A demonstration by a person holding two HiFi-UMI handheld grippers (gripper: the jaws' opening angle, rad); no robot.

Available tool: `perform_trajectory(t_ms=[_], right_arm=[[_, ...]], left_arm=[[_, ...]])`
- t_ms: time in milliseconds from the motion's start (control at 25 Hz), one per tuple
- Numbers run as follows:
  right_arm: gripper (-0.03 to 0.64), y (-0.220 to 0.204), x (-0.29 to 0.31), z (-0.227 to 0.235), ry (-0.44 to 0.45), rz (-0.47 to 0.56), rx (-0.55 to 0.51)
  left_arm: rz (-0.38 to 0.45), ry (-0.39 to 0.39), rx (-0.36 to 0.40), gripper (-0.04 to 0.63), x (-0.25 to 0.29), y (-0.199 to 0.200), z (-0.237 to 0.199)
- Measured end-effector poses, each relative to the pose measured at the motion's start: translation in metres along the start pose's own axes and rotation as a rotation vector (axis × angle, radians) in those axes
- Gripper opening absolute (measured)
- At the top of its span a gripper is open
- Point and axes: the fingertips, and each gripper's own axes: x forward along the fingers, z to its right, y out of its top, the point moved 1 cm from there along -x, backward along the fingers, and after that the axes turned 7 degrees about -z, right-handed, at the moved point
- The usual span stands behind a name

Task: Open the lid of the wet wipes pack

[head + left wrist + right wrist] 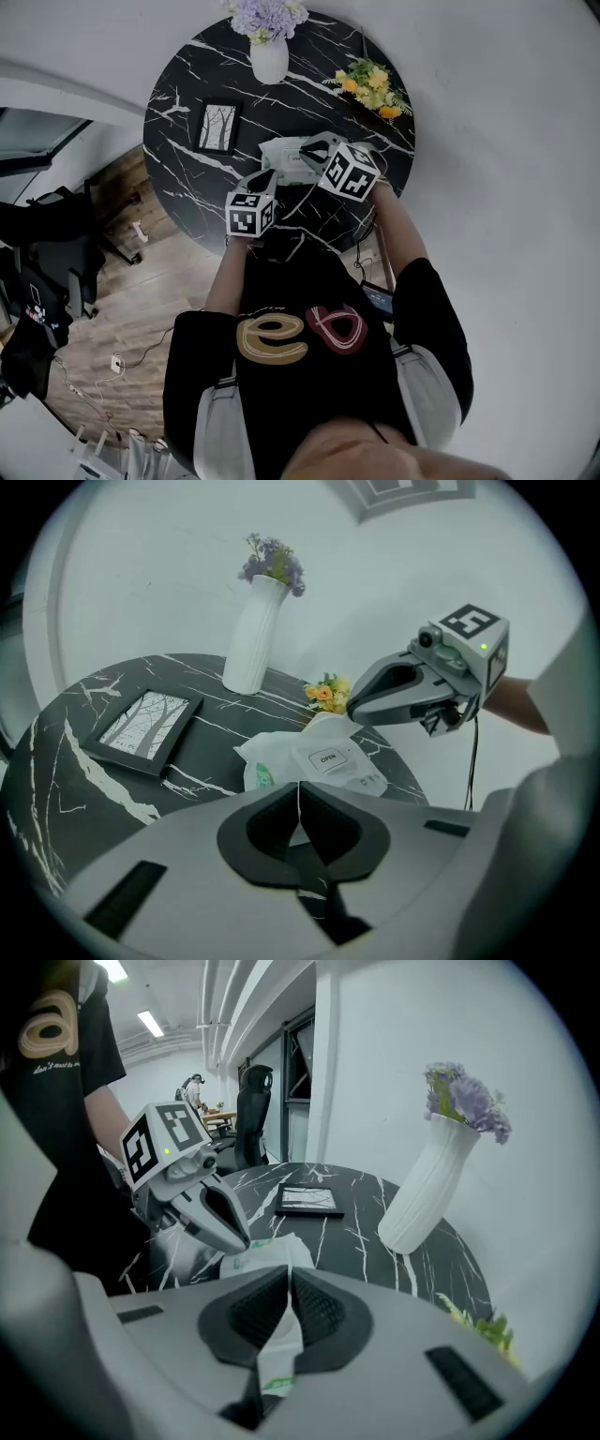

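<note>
Left tool [299, 797]: jaws pressing together, gripping nothing (only a hairline is showing between them)
Right tool [289, 1274]: jaws also sitting together, clamping nothing
Wet wipes pack [314, 766]: lying on the tabletop [211, 733] just ahead of the left tool, its far end under the right tool's tips
Lid [328, 757]: lying flat and facing up, not yet lifted
Risk: shut tips risk skating off the flat lid; nothing is pinning the light pack, so any pull may be dragging it along
</note>
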Motion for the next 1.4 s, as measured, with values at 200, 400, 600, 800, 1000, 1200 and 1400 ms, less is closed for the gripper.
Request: perform_trajectory(t_ms=[200,400,600,800,1000,1200,1400], right_arm=[[0.020,0.002,0.001,0.010,-0.006,0.003,0.010],[0.021,0.004,0.002,0.021,-0.006,-0.001,0.019],[0.021,0.004,0.007,0.030,0.003,0.008,0.042],[0.021,0.004,0.010,0.039,0.008,0.003,0.052],[0.023,0.003,0.017,0.049,0.019,-0.003,0.056],[0.026,0.000,0.025,0.057,0.037,-0.012,0.078],[0.029,-0.003,0.034,0.066,0.054,-0.012,0.113]], left_arm=[[-0.003,-0.009,-0.006,0.018,0.002,-0.001,0.003],[-0.011,0.002,0.009,0.018,0.005,0.000,0.002],[0.002,0.003,-0.004,0.018,0.008,0.001,0.000],[-0.020,0.009,0.004,0.018,0.011,0.002,-0.003],[-0.023,0.012,0.010,0.018,0.014,0.003,-0.005],[-0.025,0.011,0.017,0.018,0.014,0.002,-0.005],[-0.030,0.013,0.040,0.018,0.015,0.003,-0.004]])
